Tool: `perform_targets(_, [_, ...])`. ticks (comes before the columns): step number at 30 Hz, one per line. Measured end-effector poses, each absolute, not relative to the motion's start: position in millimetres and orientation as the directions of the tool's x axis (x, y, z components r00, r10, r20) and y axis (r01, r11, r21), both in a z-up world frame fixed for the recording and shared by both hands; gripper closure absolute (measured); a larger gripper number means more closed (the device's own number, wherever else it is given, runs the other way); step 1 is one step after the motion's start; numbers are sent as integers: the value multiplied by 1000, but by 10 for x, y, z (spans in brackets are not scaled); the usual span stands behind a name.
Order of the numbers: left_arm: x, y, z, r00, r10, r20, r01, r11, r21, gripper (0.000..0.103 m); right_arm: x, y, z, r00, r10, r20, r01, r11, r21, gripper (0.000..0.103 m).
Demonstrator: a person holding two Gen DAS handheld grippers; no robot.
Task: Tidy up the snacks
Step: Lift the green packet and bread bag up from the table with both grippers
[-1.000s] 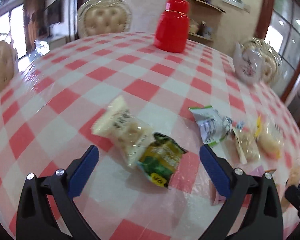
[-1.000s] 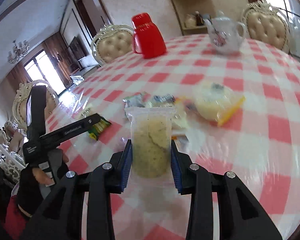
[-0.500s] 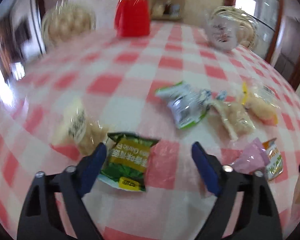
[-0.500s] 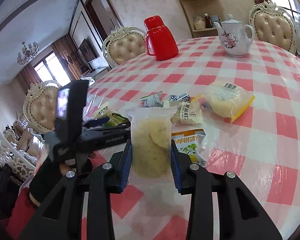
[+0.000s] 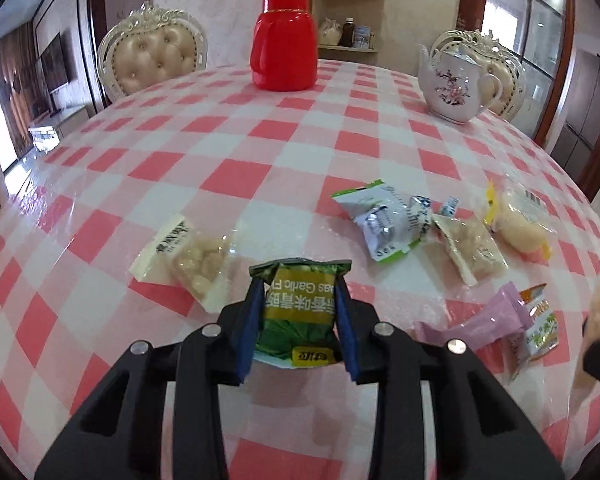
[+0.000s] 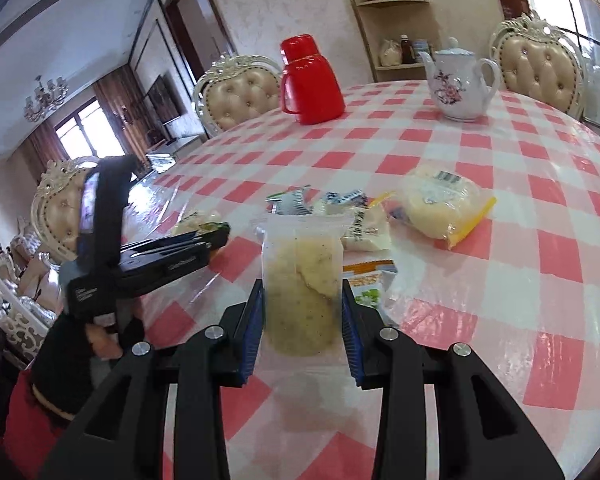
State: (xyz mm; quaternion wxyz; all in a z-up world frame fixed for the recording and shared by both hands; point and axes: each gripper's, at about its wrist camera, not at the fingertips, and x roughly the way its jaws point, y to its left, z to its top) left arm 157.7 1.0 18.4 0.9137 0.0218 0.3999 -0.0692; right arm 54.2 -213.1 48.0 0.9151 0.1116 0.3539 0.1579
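Left wrist view: the left gripper (image 5: 298, 316), jaws closing, pinches a green snack packet (image 5: 298, 308) on the checked tablecloth (image 5: 236, 176); a nut packet (image 5: 188, 258) lies just left, a red flask (image 5: 284, 40) beyond.

Right wrist view: the right gripper (image 6: 302, 312), narrowly open, clamps a clear cracker bag (image 6: 302, 280) above the table; a teapot (image 6: 458, 82) stands far back.

The round counter (image 5: 236, 172) wears a glossy red-and-white checked cloth. At its far side stand a red flask (image 5: 283, 38) and a flowered teapot (image 5: 454, 88), well apart. Nearer lie scattered snack packets: a clear bag of pale balls (image 5: 188, 260), a silver-green packet (image 5: 384, 220), a pink one (image 5: 484, 320).
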Motion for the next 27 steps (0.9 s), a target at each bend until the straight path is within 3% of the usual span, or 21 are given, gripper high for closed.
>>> perform_targets(8, [1357, -192, 211, 684, -117, -720, 172, 985, 4, 68, 584, -2178, 425, 736, 322, -596, -167, 939, 300, 67])
perform_targets(27, [477, -112, 345, 737, -174, -653, 153, 984, -89, 68, 179, -2167, 384, 763, 307, -569, -132, 936, 328, 67])
